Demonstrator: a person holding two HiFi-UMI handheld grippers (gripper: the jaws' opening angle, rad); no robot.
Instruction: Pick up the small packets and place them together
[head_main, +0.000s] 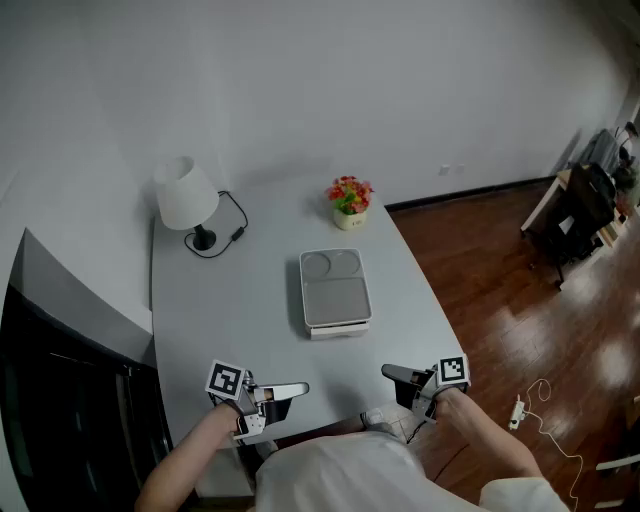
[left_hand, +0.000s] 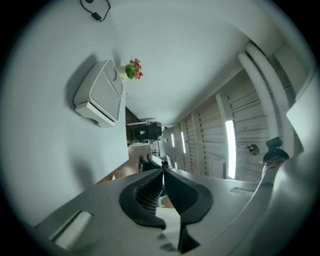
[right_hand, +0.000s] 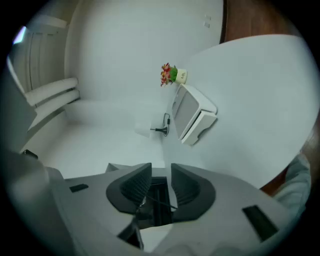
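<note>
So both my claws are parked at the near edge of the pale grey table (head_main: 230, 310), pointing in at each other. My left claw (head_main: 300, 388) is pinched fully closed on nothing. My right claw (head_main: 388, 372) has its jaws a narrow crack apart, also with nothing between them

Thing is, I can't spot a single small packet in any view. Not on the table, not in either claw. If they're here at all, my guess is they're out of frame or tucked inside the white flat box with the grey recessed top (head_main: 335, 290) sitting mid-table

How I'd play it: find the packets before reaching anywhere, spread the left jaws well before going in, come at each packet low and flat so the pads catch it by the edges, and choose one open patch near me to gather them

Head count:
- small packets: zero showing
- white box with grey top: one
- white-shaded table lamp with black cord (head_main: 186, 195), far left: one
- little pot of red and orange flowers (head_main: 350, 203), far side: one
- claws: two
</note>
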